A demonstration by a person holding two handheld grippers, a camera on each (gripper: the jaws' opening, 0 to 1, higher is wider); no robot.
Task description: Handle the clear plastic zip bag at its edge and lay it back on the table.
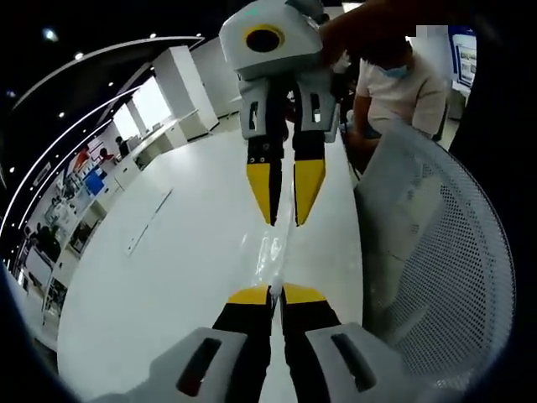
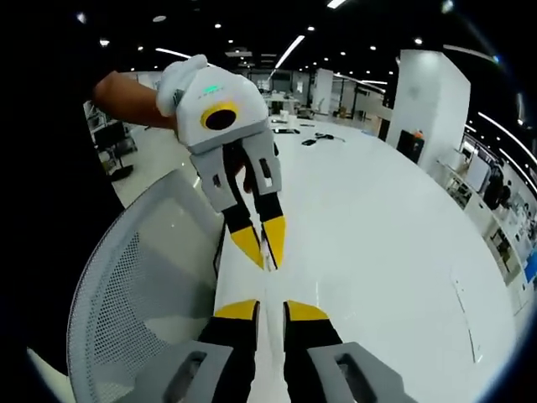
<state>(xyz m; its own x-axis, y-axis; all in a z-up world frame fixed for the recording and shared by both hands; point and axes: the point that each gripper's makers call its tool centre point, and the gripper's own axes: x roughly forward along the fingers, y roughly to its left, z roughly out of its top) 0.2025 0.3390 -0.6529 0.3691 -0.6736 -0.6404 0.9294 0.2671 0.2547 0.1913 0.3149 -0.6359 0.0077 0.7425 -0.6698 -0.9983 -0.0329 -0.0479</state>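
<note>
White and long, the worktop [image 1: 168, 252] runs through a big open office with ceiling lights, shelves and desks beyond it. Beside the worktop stands a white mesh chair [image 1: 445, 252], its back close to both tools. Beyond the worktop sits a person in a pale shirt [image 1: 394, 84]. Above the worktop, a clear plastic bag [image 1: 273, 252] is stretched edge-on between the two tools, thin, glossy and nearly see-through. The left hand-held gripper [image 1: 275, 292] has its yellow tips pinched on the bag's near edge. The right hand-held gripper [image 1: 285, 214] faces it, tips clamped on the far edge.
</note>
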